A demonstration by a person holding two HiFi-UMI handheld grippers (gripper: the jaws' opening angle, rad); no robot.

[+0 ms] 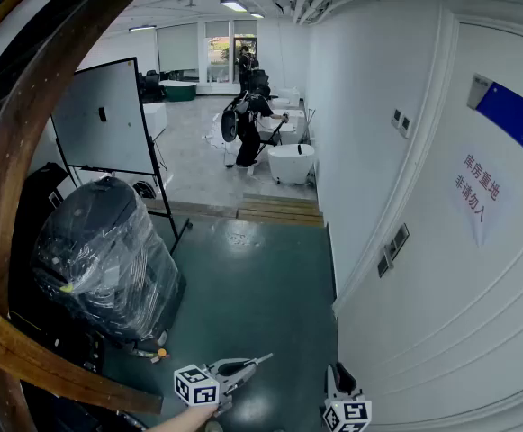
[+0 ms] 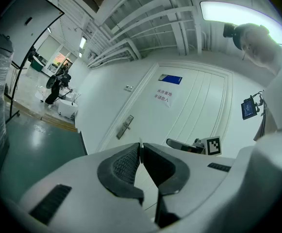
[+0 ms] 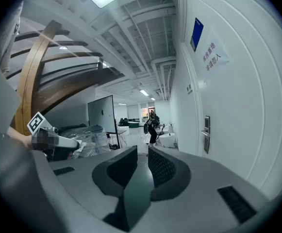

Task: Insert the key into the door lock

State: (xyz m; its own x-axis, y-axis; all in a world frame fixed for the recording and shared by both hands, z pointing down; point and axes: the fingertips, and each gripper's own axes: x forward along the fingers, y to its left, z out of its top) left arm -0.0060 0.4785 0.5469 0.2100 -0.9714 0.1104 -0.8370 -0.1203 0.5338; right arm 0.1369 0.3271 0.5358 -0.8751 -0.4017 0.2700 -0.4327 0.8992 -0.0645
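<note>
Left gripper [image 2: 141,149] is clamped on the thin key [image 2: 140,141]; right gripper [image 3: 142,153] is held apart, empty. The key could be twisted loose if the door lock [image 2: 124,126] is met askew.

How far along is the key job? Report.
Done: the left claw is shut on a thin sliver, apparently the key. In hand: it points toward the door lock, well short of it. Left: reach the lock, insert the key. Right claw is open, empty.

The dark green floor [image 1: 252,282] carries a bulky plastic-wrapped black object [image 1: 103,250] and a whiteboard stand [image 1: 108,120]. Wooden boards [image 1: 281,209] lie at its far edge, with a white tub [image 1: 292,162] beyond.
</note>
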